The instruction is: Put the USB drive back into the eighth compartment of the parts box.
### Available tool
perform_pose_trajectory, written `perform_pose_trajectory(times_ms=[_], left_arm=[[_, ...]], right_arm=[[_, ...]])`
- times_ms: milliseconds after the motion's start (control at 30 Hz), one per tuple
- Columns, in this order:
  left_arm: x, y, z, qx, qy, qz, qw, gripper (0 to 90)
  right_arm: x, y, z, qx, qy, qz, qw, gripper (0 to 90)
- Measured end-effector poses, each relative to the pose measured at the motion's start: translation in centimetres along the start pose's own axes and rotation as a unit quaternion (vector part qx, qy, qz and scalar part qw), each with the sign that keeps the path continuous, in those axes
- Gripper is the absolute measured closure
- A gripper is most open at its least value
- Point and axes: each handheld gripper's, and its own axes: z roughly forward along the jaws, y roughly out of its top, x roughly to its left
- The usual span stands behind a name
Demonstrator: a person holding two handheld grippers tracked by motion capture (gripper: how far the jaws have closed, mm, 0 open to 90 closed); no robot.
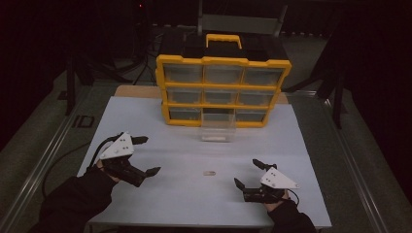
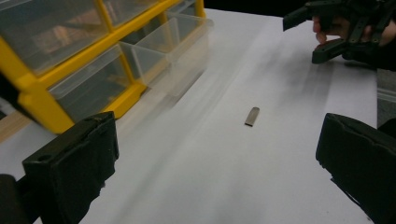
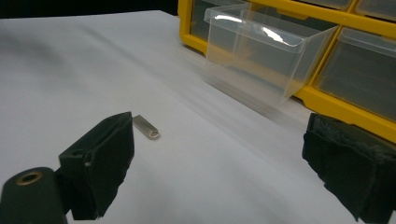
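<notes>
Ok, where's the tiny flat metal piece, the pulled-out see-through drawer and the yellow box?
small flat metal piece (image 1: pixel 209 173), high view, its middle.
clear plastic pulled-out drawer (image 3: pixel 261 56), right gripper view, its front wall.
yellow drawer cabinet (image 1: pixel 223 61), high view, its top frame.

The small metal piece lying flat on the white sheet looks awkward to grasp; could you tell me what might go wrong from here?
1. The small metal piece lies flat on the white sheet, so the wide-open right gripper or left gripper may push it along rather than grip it.
2. The clear drawer juts well out of the yellow organizer; a passing gripper could knock it.
3. Once held, such a thin piece could slip before reaching the drawer.
</notes>
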Motion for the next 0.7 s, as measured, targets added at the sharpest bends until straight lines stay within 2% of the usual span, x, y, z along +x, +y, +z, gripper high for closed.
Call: perform_pose_trajectory(times_ms=[400,600,700], left_arm=[[-0.1,2.5,2.4,0.015,-0.024,0.022,0.9994,0.2],[-0.3,3.1,3.7,0.027,-0.039,0.033,0.9983,0.2],[-0.5,3.3,4.5,0.035,-0.044,0.032,0.9979,0.2]], right_arm=[[-0.1,0.1,0.0,-0.003,0.001,0.006,1.0000,9.3],[-0.1,0.1,0.0,-0.003,0.001,0.004,1.0000,9.3],[-0.1,0.0,0.0,0.000,0.002,0.003,1.0000,9.3]])
